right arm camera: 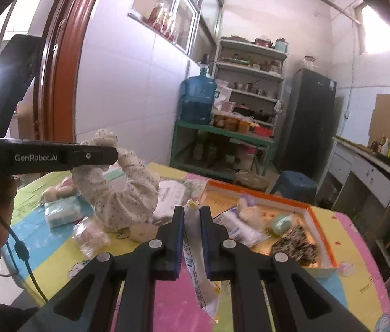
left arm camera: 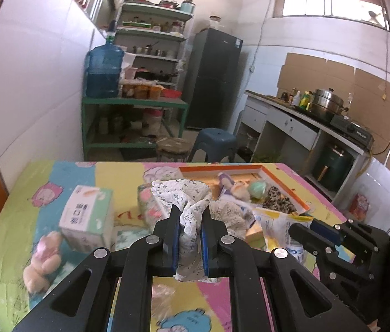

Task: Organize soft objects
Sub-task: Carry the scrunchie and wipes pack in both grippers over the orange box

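My left gripper (left arm camera: pixel 190 215) is shut on a white cloth with small grey flowers (left arm camera: pixel 186 193), lifted above the table; from the right wrist view the same cloth (right arm camera: pixel 123 193) hangs from that gripper's finger (right arm camera: pixel 95 155). My right gripper (right arm camera: pixel 192 215) is shut on a white and yellow plastic packet (right arm camera: pixel 195 251), which droops below the jaws. The orange-rimmed shallow box (right arm camera: pixel 322 235) lies beyond, holding a mint-green soft ball (right arm camera: pixel 280 222), a leopard-print piece (right arm camera: pixel 294 244) and a white plush (right arm camera: pixel 247 210). The right gripper's body (left arm camera: pixel 341 240) shows low right in the left wrist view.
On the colourful cartoon tablecloth (left arm camera: pixel 29 191) lie a tissue box (left arm camera: pixel 87 218), a pink plush toy (left arm camera: pixel 44 257), a blue tissue pack (right arm camera: pixel 62 211) and a clear bag (right arm camera: pixel 91 236). A blue stool (left arm camera: pixel 214 141), green shelf (left arm camera: pixel 134 102) and kitchen counter (left arm camera: pixel 305 121) stand behind.
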Motion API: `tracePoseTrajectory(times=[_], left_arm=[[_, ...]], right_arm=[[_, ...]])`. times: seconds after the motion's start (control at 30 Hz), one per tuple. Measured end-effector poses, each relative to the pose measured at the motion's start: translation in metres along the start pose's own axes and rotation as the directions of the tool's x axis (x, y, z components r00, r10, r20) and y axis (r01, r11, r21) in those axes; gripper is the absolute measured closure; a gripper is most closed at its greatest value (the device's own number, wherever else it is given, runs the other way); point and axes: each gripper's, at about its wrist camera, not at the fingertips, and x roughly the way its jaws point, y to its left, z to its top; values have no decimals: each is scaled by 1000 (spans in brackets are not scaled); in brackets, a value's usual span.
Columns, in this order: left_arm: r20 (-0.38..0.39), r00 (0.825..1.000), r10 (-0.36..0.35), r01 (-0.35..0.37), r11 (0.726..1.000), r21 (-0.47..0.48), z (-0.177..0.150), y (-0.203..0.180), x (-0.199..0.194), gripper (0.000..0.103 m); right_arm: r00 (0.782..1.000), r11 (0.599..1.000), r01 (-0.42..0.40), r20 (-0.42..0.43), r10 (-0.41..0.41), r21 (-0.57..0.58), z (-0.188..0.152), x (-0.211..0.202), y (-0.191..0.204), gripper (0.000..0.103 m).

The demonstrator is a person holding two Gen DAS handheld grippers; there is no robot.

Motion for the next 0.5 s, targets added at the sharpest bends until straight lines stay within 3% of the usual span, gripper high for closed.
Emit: tracePoseTrajectory(times=[0.5], left_arm=[[-32,999,-3,4,999,48,29,-40,59,91]], right_arm=[[988,988,153,23,-153,3,8,10,-68,91]])
